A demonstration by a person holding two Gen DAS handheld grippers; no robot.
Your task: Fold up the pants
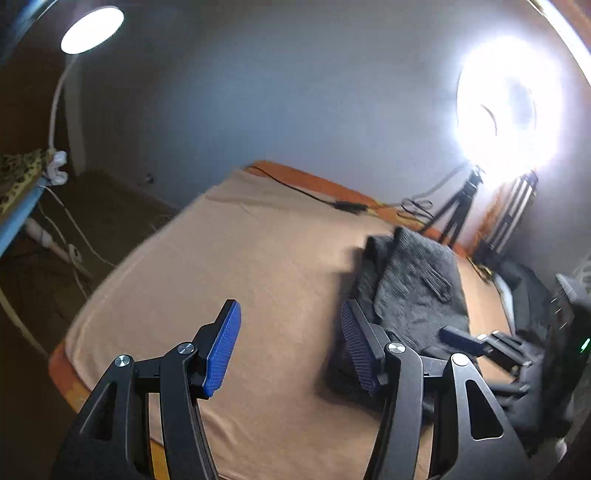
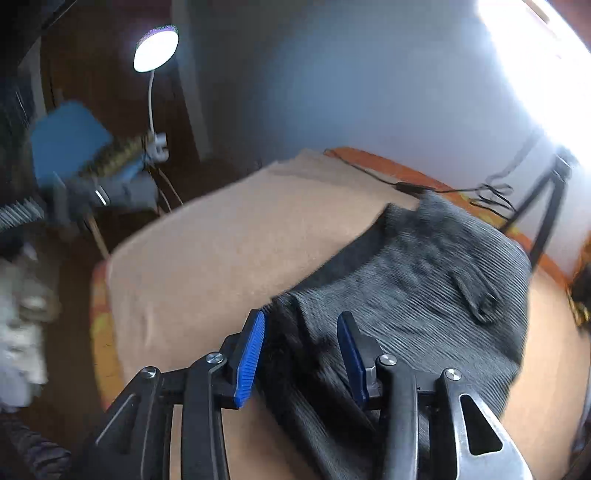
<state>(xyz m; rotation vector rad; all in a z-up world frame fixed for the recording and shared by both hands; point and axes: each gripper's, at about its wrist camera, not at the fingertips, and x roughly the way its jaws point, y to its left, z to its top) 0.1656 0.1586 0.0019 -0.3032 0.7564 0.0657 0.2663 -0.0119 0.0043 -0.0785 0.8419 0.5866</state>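
Note:
Dark grey ribbed pants (image 1: 417, 280) lie folded in a thick bundle on the tan bed cover (image 1: 240, 258), right of centre. My left gripper (image 1: 290, 314) hangs open over bare cover, its right finger beside the bundle's left edge, with nothing between its pads. In the right wrist view my right gripper (image 2: 301, 321) stands open low over the near left corner of the pants (image 2: 424, 266). Cloth lies below and between its fingers, but the pads do not press it. A blue fingertip (image 1: 458, 335) of the right gripper shows blurred at the bundle's near right side.
A black cable (image 1: 347, 204) runs along the orange far edge of the bed. A bright ring light (image 1: 509, 107) on a tripod (image 1: 458, 210) stands at the back right. A gooseneck lamp (image 1: 92, 29) and a blue table (image 1: 14, 218) are off the left side. Dark items sit at the far right.

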